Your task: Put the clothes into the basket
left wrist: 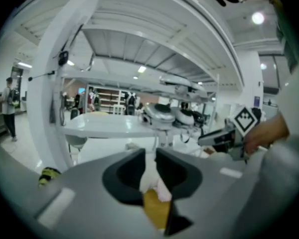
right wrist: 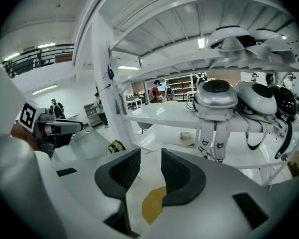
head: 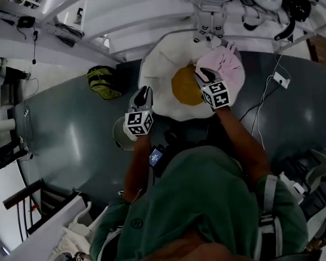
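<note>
White cloth with a yellow patch (head: 162,80) hangs spread between both tools, with a pink garment (head: 228,64) bunched at its far right. Left gripper (left wrist: 150,158): jaws narrow, pinching the cloth's edge. Right gripper (right wrist: 150,156): likewise nipped on the fabric. Judged step: carrying to the basket. Pale round tub (head: 117,137) under the left tool may be it. The next move calls for swinging over it, then releasing.

— We see a yellow-green bag (head: 104,82) lying on the grey floor (head: 65,129), near a white post (right wrist: 105,83).
— We also make out helmet-like shells (right wrist: 217,94) above the white table (right wrist: 162,114), straps hanging.
— At the right a socket box (head: 281,80) sits on the floor, with its cable trailing.
— Far off, we spot a person (left wrist: 10,101) standing.
</note>
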Available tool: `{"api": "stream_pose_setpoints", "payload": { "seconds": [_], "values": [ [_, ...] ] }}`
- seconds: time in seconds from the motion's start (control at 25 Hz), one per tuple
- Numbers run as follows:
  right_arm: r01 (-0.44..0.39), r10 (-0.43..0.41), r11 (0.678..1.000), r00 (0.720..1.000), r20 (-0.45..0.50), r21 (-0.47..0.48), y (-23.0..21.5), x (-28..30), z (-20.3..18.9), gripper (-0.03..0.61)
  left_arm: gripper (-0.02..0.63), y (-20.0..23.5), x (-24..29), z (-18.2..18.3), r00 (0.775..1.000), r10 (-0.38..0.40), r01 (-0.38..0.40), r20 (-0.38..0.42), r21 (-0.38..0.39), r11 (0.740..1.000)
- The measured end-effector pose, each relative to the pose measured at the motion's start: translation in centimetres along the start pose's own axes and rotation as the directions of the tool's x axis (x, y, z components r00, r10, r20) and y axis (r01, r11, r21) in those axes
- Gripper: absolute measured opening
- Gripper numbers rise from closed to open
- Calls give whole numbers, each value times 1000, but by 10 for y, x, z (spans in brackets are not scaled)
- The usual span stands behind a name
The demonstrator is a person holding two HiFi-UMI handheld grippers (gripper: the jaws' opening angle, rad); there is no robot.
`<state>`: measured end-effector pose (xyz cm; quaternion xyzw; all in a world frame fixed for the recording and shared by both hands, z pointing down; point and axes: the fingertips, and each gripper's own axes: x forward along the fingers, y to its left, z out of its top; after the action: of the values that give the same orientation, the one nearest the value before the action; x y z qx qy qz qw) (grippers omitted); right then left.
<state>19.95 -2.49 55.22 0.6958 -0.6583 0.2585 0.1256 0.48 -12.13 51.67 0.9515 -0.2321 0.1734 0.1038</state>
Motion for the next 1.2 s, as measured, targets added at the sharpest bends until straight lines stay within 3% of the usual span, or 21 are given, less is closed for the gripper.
{"api": "stream_pose_setpoints", "payload": {
  "seconds": [0.32,0.6,0.92,1.2],
  "values": [
    [74,-68,993,996,-64,96,-196,-1,-60,131,58,-136,184,-30,986,-134,137,-96,21,990],
    [142,-114,971,982,-148,190,-321,28,-147,196,85,-219,330,-106,950,-233,253,-208,74,965],
    [164,-95,952,961,-258,260,-388,87,-254,230,130,-245,434,-200,924,-220,264,-312,109,958],
    [137,-48,952,950,-308,273,-406,153,-329,241,169,-247,496,-294,903,-191,244,-385,92,965]
  ]
}}
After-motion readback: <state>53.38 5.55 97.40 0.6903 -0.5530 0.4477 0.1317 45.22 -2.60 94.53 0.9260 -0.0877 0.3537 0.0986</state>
